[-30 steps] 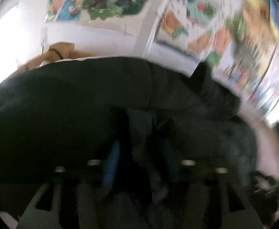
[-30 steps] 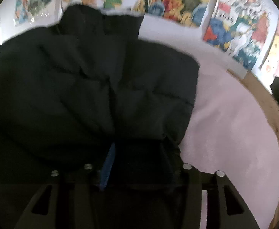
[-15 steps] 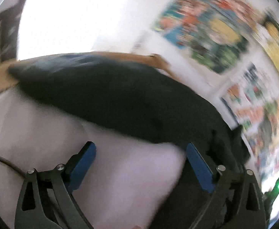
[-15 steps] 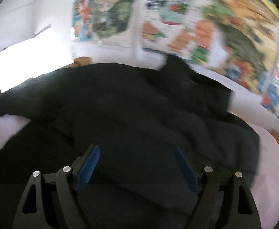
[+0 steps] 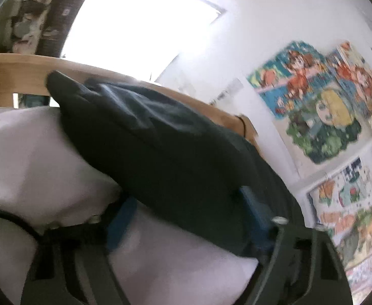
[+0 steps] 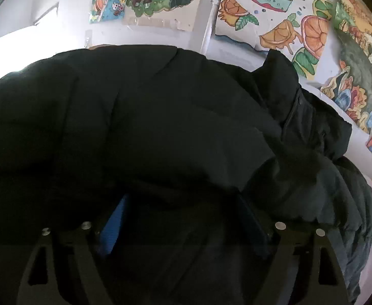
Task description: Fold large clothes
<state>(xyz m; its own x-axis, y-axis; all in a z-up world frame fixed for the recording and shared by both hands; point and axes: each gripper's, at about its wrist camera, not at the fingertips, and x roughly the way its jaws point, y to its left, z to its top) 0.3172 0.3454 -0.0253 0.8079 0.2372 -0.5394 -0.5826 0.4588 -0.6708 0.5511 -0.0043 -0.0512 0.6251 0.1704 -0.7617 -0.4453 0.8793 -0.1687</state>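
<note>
Black jacket [image 5: 165, 152] heaped on a pink sheet [image 5: 33, 157], filling most of the right wrist view. Left gripper [image 5: 188, 218] just been closing, jaws still apart around the jacket's near edge; pads pressing or not, cannot tell through blur. Right gripper [image 6: 183, 218] just been opening, jaws spread wide over the jacket's dark bulk, not clamped. Wooden rail [image 5: 13, 68] behind the jacket. Posters [image 6: 300, 25] on the wall beyond. Jacket folds lost in shadow.
</note>
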